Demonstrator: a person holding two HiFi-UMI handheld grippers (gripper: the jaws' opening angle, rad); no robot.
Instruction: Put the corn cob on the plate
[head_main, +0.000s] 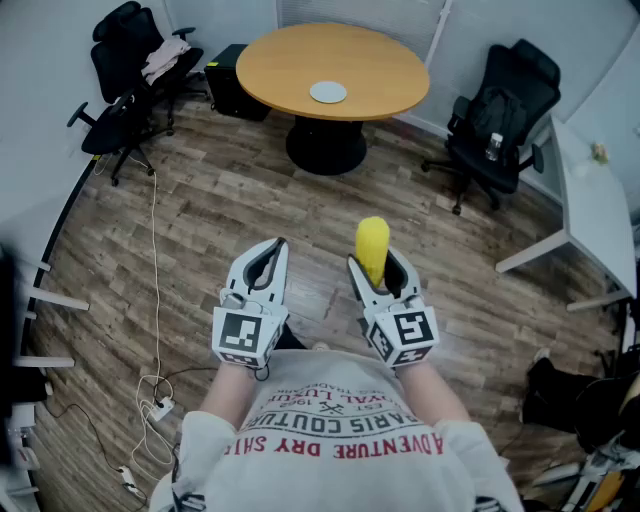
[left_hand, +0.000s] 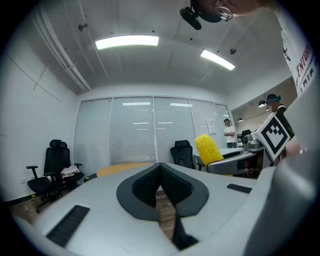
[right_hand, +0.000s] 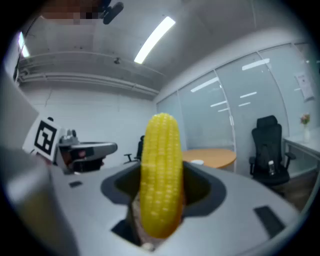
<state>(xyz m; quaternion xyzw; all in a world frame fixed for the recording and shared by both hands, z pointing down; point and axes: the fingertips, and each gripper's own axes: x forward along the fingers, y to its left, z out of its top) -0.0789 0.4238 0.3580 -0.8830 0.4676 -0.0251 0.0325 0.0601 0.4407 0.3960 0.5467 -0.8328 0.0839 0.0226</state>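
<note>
Right claw (head_main: 378, 268) is clamped on the corn cob (head_main: 372, 245), with yellow kernels between both pads. In the head view the cob pokes out past the tips toward 12 o'clock. In the right gripper view it stands upright across the jaws. Left claw (head_main: 268, 262) is closed and empty, pads meeting at the tips, and is held just beside the right one at its 9 o'clock. Both are held over the wood floor (head_main: 230, 200), close to the person's chest.

The plate (head_main: 328, 92) is small and pale. It sits on the round wooden surface (head_main: 380, 60) at 12 o'clock, well apart from the cob, with nothing on it.

There are black office chairs at 10 o'clock (head_main: 135, 70) and 2 o'clock (head_main: 505, 110). A white cable (head_main: 153, 260) runs along the floor at 9 o'clock.
</note>
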